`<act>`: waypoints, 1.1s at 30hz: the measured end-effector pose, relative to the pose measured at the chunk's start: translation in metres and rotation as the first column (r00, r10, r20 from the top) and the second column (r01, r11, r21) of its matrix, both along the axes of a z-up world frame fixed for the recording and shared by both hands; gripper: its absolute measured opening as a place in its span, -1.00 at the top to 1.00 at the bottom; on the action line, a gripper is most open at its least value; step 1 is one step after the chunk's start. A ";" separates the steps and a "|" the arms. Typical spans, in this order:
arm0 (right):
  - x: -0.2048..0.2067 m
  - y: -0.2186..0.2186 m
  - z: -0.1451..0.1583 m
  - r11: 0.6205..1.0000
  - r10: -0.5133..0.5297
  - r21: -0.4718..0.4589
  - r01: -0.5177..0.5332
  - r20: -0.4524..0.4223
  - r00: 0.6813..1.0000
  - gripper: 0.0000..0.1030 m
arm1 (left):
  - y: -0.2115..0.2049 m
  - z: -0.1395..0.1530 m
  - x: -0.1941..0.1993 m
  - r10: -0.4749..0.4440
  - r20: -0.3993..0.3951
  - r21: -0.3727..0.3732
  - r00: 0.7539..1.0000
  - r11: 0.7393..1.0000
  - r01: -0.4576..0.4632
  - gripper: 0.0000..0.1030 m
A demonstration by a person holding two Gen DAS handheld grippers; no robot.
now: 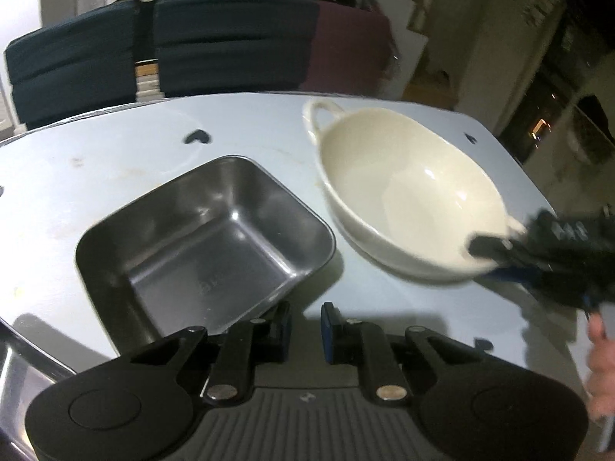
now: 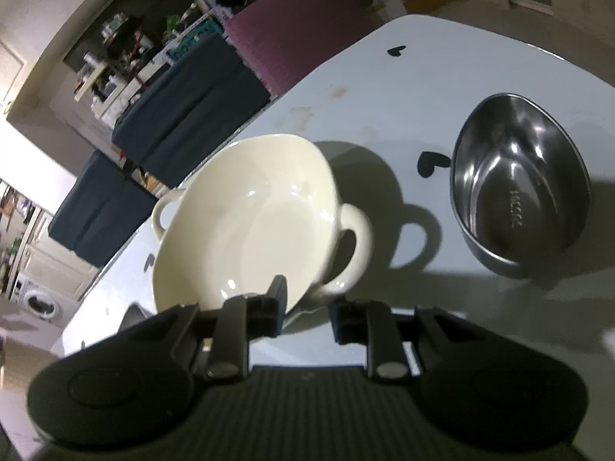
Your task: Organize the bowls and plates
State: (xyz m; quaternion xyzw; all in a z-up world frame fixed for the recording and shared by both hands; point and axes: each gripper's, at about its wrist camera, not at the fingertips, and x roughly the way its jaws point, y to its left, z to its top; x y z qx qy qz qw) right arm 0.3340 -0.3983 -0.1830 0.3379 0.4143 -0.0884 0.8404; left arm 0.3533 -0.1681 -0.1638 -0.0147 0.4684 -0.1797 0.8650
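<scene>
White table (image 1: 115, 176) w/ black heart marks fills both views; dark blue chairs (image 1: 230, 42) and a maroon one (image 1: 349, 46) stand along its far edge. On it, side by side but apart: cream two-handled bowl (image 1: 407, 192) and a steel rectangular dish (image 1: 200, 246). Bowl seems tilted w/ its near side lifted off the table, shadow cast under it, tho blur makes that hard to confirm. Steel dish sits flat, empty, to the bowl's left in the left wrist view; in the right wrist view it's off to the right, near a heart mark (image 2: 432, 163).

Right gripper (image 2: 305, 309) is at the bowl's near rim beside one handle (image 2: 351, 246): one finger over the inside wall, the other outside below the rim, jaws narrowed onto the rim. Left wrist view shows the same pinch from the side.

Left gripper (image 1: 305, 330) hovers just short of the steel dish's near corner, jaws a little way apart, holding nothing.
</scene>
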 end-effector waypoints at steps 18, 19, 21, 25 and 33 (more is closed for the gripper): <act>-0.024 -0.005 0.023 0.900 0.260 -0.326 -0.290 -0.134 0.956 0.44 | 0.013 0.012 0.011 0.080 0.023 -0.168 0.997 0.983 -0.075 0.63; -0.024 -0.003 0.023 0.898 0.256 -0.333 -0.288 -0.136 0.957 0.44 | 0.011 0.012 0.009 0.082 0.023 -0.162 0.996 0.984 -0.077 0.63; -0.023 -0.001 0.023 0.892 0.247 -0.354 -0.281 -0.140 0.959 0.44 | 0.009 0.010 0.011 0.089 0.027 -0.158 0.996 0.984 -0.083 0.61; -0.022 0.001 0.024 0.889 0.231 -0.372 -0.268 -0.141 0.963 0.43 | 0.008 0.007 0.014 0.111 0.014 -0.161 0.994 0.981 -0.107 0.54; -0.020 0.002 0.020 0.883 0.260 -0.365 -0.297 -0.147 0.954 0.44 | 0.022 0.010 0.023 0.188 -0.051 -0.262 0.981 0.945 -0.194 0.52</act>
